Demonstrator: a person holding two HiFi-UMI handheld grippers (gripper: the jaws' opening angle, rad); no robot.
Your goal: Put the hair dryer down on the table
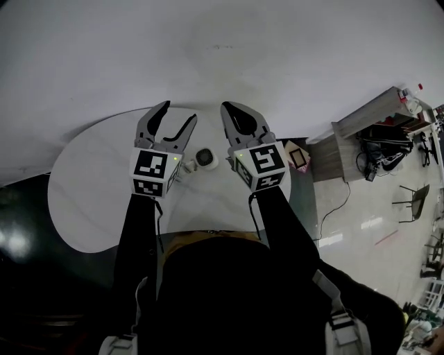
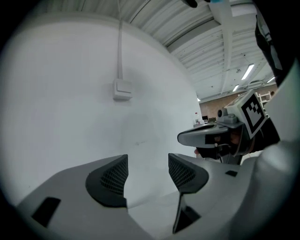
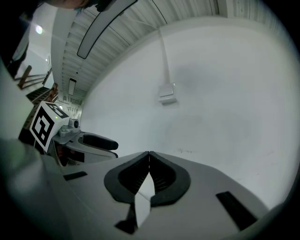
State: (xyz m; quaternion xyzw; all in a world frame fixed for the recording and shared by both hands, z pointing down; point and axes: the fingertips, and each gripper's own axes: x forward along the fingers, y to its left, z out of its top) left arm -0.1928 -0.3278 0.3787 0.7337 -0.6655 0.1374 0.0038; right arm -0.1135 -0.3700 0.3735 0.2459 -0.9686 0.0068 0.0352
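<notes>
Table (image 1: 90, 180) left half open; small white object (image 1: 205, 159) centre; wall (image 1: 222, 41) ahead.

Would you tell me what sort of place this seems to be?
Probably a lab or workshop: a cable-strewn wooden desk, a ribbed ceiling with strip lights, and a polished floor.

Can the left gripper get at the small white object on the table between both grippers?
Probably yes. The left gripper is open and empty, the small white object lies close beside it on the table, and nothing stands between them. It must tilt down.
</notes>
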